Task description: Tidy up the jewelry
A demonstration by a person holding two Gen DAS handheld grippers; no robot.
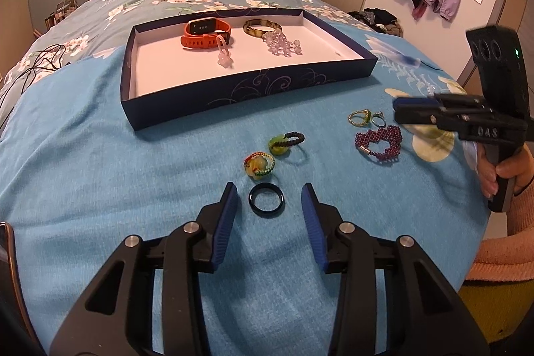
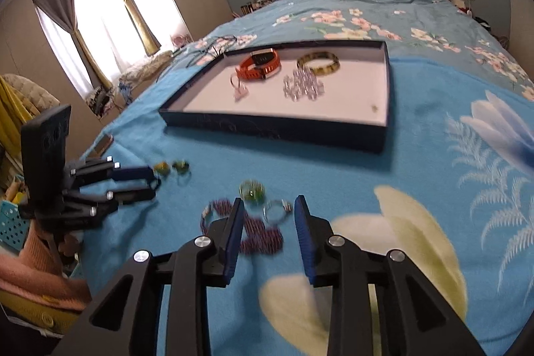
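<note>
Your left claw (image 1: 269, 201) hangs apart around the dark ring (image 1: 267, 203) — straddling it, not yet pinching. Your right claw (image 2: 268, 217) is spread too, empty, the silver ring (image 2: 275, 210) between its tips — tray (image 1: 233, 87) waits beyond.

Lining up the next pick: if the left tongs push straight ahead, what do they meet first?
Probably the dark ring, lying on the blue blanket between the open left tongs; nothing shows nearer.
</note>
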